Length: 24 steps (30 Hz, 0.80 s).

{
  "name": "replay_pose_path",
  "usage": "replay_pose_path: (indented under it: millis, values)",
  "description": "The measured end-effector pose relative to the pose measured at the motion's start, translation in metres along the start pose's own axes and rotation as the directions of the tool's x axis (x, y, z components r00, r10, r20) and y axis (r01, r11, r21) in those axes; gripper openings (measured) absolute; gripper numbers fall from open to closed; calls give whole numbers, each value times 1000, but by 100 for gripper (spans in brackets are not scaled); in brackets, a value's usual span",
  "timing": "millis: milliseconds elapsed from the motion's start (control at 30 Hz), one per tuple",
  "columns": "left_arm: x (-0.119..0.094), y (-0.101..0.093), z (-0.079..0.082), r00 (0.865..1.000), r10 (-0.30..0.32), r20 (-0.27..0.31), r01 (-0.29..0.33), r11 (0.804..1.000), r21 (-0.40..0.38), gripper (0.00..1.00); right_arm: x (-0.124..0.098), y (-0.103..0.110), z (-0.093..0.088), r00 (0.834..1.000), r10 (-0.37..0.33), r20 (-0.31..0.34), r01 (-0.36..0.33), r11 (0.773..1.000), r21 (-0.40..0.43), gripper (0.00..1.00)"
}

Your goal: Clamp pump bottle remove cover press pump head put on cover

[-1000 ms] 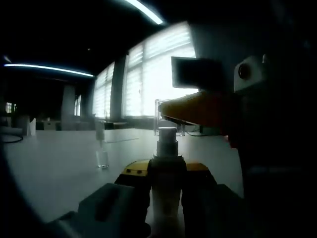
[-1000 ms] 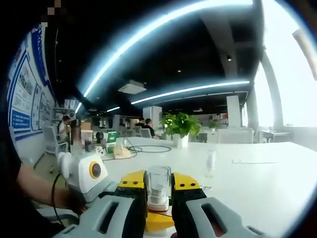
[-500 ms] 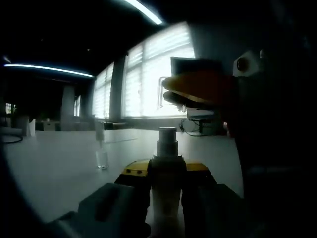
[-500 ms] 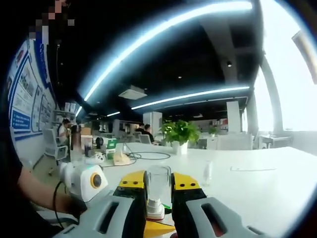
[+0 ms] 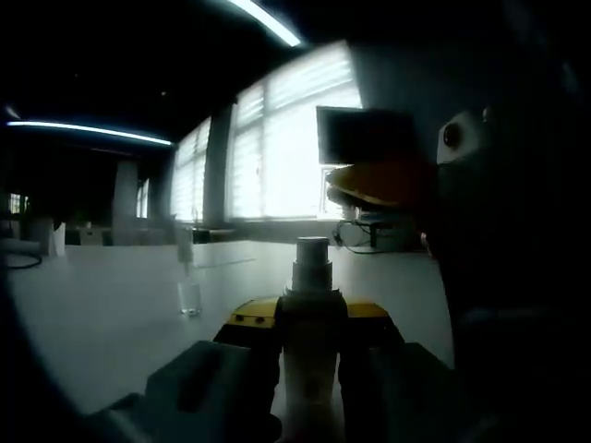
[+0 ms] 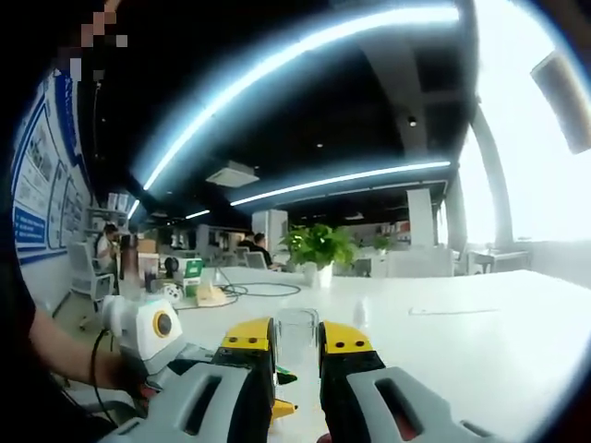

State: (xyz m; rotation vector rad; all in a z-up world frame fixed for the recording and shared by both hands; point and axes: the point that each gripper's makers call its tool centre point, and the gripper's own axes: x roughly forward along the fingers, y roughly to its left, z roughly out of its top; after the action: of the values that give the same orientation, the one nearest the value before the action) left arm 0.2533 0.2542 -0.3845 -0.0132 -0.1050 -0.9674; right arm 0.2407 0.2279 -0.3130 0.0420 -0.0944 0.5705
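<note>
Bright blinds lit a pale table (image 5: 111, 305). Left gripper (image 5: 311, 346) pinched the white pump bottle (image 5: 310, 323) upright, its head bare. Right gripper (image 6: 295, 355) pinched the clear plastic cover (image 6: 296, 330). Pressing well probably meant coming squarely down on the head.

Open-plan office: desks (image 6: 480, 314), wall posters (image 6: 28, 212).

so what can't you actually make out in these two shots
- Pump bottle body, left gripper view: hidden between that gripper's jaws; label unreadable against bright windows.
- Clear cover, right gripper view: lower part hidden by the jaws.
- Small clear vial on the table: too small, contents unclear.
</note>
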Motion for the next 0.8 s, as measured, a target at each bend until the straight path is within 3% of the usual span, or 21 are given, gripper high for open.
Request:
replay_pose_path:
  millis: [600, 800]
  values:
    - [0, 2, 0, 1000, 7, 0, -7, 1000, 0, 14, -30, -51, -12, 990, -143, -10, 144, 989, 26, 13]
    - [0, 2, 0, 1000, 9, -1, -9, 1000, -1, 14, -38, -64, -18, 987, -161, -23, 162, 987, 24, 13]
